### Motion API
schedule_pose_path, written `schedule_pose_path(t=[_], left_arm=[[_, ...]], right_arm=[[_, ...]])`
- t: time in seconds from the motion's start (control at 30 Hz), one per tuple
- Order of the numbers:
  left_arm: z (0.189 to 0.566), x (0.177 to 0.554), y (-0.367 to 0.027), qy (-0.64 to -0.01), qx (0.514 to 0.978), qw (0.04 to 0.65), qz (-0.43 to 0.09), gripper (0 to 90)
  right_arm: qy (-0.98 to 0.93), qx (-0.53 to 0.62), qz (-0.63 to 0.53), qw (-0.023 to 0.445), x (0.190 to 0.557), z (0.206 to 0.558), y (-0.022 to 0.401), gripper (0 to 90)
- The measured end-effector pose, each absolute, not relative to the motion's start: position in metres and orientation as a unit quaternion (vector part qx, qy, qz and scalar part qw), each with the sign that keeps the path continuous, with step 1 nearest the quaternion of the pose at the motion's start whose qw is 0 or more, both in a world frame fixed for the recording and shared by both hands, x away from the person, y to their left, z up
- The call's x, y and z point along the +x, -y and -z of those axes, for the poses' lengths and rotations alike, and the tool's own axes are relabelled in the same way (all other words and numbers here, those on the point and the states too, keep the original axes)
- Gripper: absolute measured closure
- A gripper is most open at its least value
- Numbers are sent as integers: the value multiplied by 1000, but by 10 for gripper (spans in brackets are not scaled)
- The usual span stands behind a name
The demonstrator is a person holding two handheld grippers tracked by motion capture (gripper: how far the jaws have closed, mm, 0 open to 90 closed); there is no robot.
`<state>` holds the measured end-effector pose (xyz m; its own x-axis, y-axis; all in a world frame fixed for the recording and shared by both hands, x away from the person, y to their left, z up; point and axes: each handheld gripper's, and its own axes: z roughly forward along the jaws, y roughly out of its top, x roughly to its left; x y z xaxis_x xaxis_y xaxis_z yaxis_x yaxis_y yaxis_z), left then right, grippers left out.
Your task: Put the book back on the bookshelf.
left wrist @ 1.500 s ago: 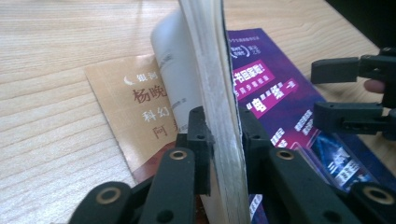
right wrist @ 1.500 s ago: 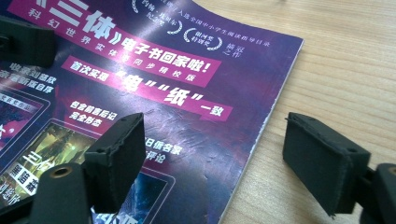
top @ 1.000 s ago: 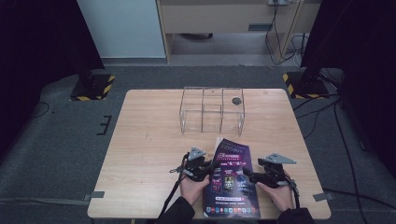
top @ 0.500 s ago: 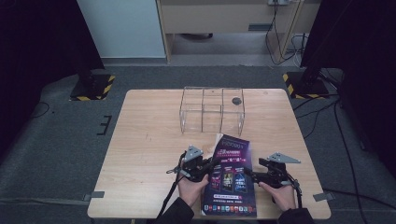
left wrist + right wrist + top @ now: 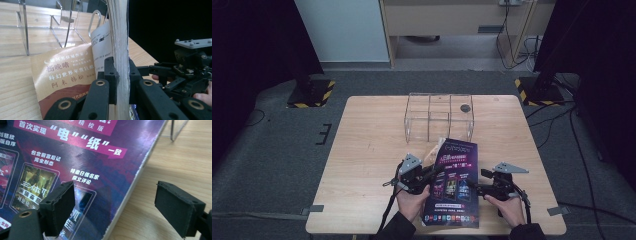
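A thick book [image 5: 455, 175] with a dark purple cover lies near the table's front edge, its left side raised. My left gripper [image 5: 435, 175] is shut on that left side. In the left gripper view, its jaws [image 5: 121, 80] clamp the white page block [image 5: 121, 37], and a tan and red flap [image 5: 65, 77] hangs below with a white slip [image 5: 101, 47] beside it. My right gripper [image 5: 475, 190] stands open at the book's right edge. One pad [image 5: 58, 207] hovers over the purple cover [image 5: 75, 150], the other [image 5: 177, 207] over bare wood.
A clear acrylic box [image 5: 439, 117] with compartments stands on the wooden table [image 5: 372, 150] behind the book, and a small dark round thing [image 5: 465, 107] lies in its right part. Black stands and cables sit on the floor around the table.
My left gripper has risen a little with the book's left side, so the book tilts up more. The right gripper has stayed in place.
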<state>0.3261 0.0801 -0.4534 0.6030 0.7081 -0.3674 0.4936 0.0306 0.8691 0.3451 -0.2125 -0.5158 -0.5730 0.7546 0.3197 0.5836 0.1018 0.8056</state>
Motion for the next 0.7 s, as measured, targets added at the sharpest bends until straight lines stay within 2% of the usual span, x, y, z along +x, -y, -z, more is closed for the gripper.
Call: schedule_pose_path(t=[0.7], left_arm=[[442,317,-86,-417,685,588,-105,832]], right_arm=[[-740,418,-526,18,351,514,194,205]])
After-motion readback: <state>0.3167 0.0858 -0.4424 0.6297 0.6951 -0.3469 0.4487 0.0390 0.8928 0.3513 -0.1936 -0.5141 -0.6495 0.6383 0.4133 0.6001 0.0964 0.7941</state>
